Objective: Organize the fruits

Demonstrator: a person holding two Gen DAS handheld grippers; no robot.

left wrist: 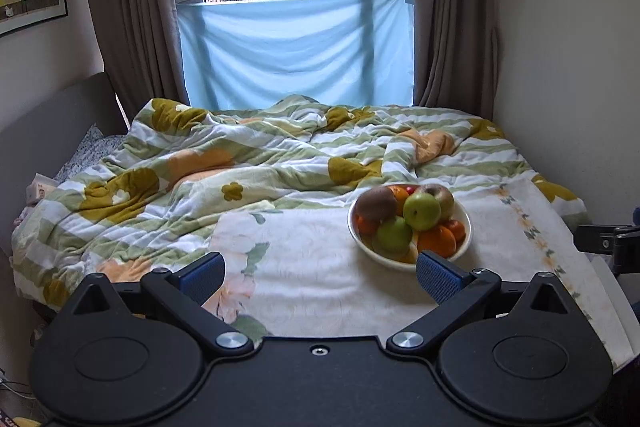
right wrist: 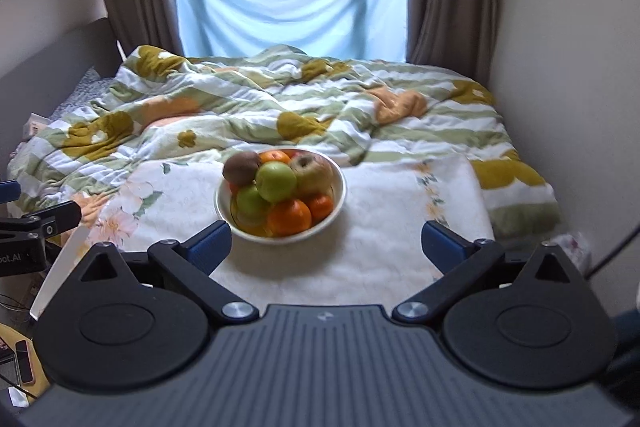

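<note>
Fruit pile: heaped in the white bowl (right wrist: 280, 223) on the bed (right wrist: 400, 259), near its front edge.
Right gripper (right wrist: 326, 247): jaws wide apart, empty, bowl just ahead.
Left gripper (left wrist: 320, 277): spread wide, empty, bowl ahead to its right.
Risk: soft bedding; nudging the rim may tip the bowl, and the topmost green apple (right wrist: 276, 181) and kiwi (right wrist: 241, 167) may roll off.

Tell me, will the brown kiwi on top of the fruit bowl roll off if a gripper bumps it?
Probably. The kiwi is rounded and perched high on the pile, at the rim of the white bowl, so a nudge could send it over. The bowl sits on soft bedding, so it may also wobble.
</note>
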